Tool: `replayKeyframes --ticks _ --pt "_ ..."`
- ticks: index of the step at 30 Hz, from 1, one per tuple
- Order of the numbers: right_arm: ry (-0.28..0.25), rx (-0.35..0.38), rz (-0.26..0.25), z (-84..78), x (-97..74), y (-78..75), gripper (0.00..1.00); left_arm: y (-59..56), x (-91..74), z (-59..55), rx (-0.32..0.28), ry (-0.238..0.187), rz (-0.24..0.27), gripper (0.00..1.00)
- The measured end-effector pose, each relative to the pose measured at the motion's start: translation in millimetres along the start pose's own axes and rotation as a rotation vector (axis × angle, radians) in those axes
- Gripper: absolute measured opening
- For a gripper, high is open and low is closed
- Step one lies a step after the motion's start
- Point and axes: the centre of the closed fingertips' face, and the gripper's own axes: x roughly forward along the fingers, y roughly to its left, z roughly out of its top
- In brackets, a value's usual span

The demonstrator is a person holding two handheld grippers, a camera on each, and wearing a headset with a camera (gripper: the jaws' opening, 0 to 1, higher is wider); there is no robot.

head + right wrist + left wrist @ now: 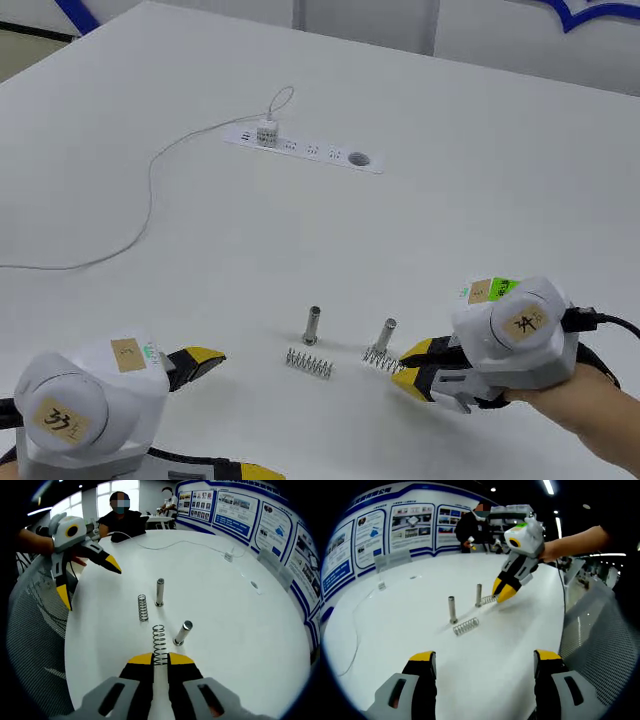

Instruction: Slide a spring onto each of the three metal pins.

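Observation:
Two metal pins stand upright on the white table, one on the left [312, 325] and one on the right [384, 335]. A loose spring [308, 362] lies flat in front of the left pin. My right gripper [410, 362] is shut on the end of a second spring [380, 358], whose free end lies near the right pin's base. The right gripper view shows that spring [159, 642] sticking out from the shut jaws beside the tilted-looking pin [182, 632]. My left gripper [230, 415] is open at the near left, well apart from the pins [452, 609].
A white power strip [300, 148] with a plugged charger and a long cable [150, 200] lies farther back on the table. People sit beyond the table's far edge [120, 520] in the right gripper view. Mesh chairs [600, 630] stand beside the table.

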Motion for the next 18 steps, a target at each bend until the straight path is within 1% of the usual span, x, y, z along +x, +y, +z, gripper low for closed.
replayKeyframes --ticks 5,8,11,15,17,18 --pt "-0.018 -0.054 -0.002 8.4 -13.2 6.0 0.10 -3.9 1.2 5.1 0.016 -0.011 -0.009 0.81" --pt "-0.020 -0.102 0.001 12.9 -19.9 11.7 0.10 -6.0 3.6 11.7 0.011 -0.033 -0.015 0.81" --pt "-0.022 -0.138 -0.001 17.5 -25.7 15.5 0.10 -8.7 6.0 13.9 0.021 -0.038 -0.024 0.80" --pt "-0.032 -0.182 0.005 25.1 -32.2 21.0 0.10 -10.8 7.5 17.5 0.044 -0.035 -0.035 0.78" --pt "-0.037 -0.204 0.007 29.4 -35.0 23.8 0.10 -10.8 7.6 23.6 0.055 -0.043 -0.039 0.77" --pt "-0.039 -0.218 0.007 31.5 -36.4 25.6 0.10 -10.7 7.8 28.4 0.063 -0.048 -0.042 0.77"
